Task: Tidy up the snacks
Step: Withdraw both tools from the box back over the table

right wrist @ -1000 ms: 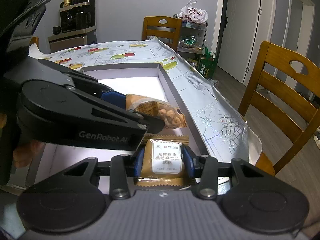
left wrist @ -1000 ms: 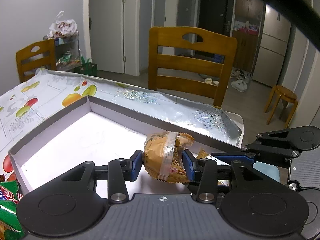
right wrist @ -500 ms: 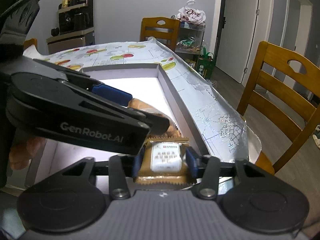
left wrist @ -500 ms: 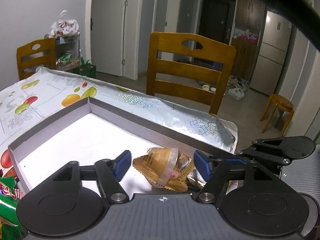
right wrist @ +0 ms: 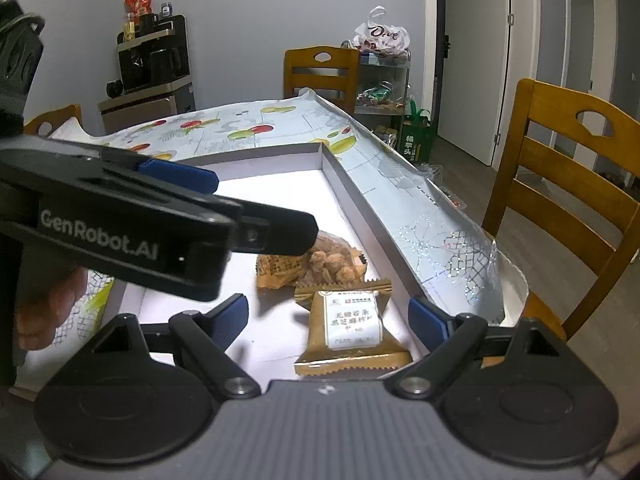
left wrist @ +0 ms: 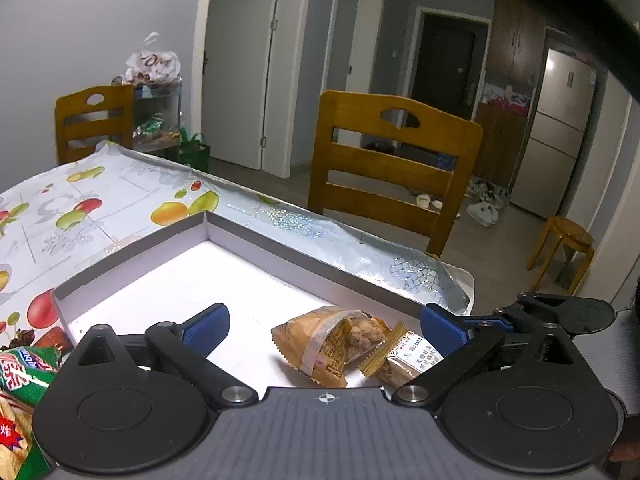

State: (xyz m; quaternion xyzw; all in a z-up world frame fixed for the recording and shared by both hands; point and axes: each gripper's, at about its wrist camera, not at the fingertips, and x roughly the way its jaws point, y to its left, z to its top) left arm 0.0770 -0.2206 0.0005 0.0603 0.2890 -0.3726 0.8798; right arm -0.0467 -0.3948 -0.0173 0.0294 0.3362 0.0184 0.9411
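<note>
A shallow white box point(left wrist: 256, 236) lies on the fruit-print tablecloth. Two snacks rest in its near corner: an orange nut packet point(left wrist: 326, 344) and a tan wrapped biscuit point(left wrist: 408, 360), touching each other. My left gripper point(left wrist: 324, 326) is open and empty, its blue pads wide on either side of the nut packet. In the right wrist view the nut packet point(right wrist: 316, 266) lies just beyond the biscuit point(right wrist: 352, 328). My right gripper point(right wrist: 328, 316) is open and empty around the biscuit. The left gripper's body point(right wrist: 120, 236) crosses that view above the box point(right wrist: 360, 196).
Green and red snack bags point(left wrist: 18, 408) lie at the lower left outside the box. Wooden chairs point(left wrist: 392, 172) stand along the table's far edge, and another chair point(right wrist: 572, 184) is at the right. A shelf with bags point(right wrist: 380, 76) stands behind.
Both grippers opened and let go: the nut packet and the biscuit now lie in the box corner. Both grippers have pulled back and up a little.
</note>
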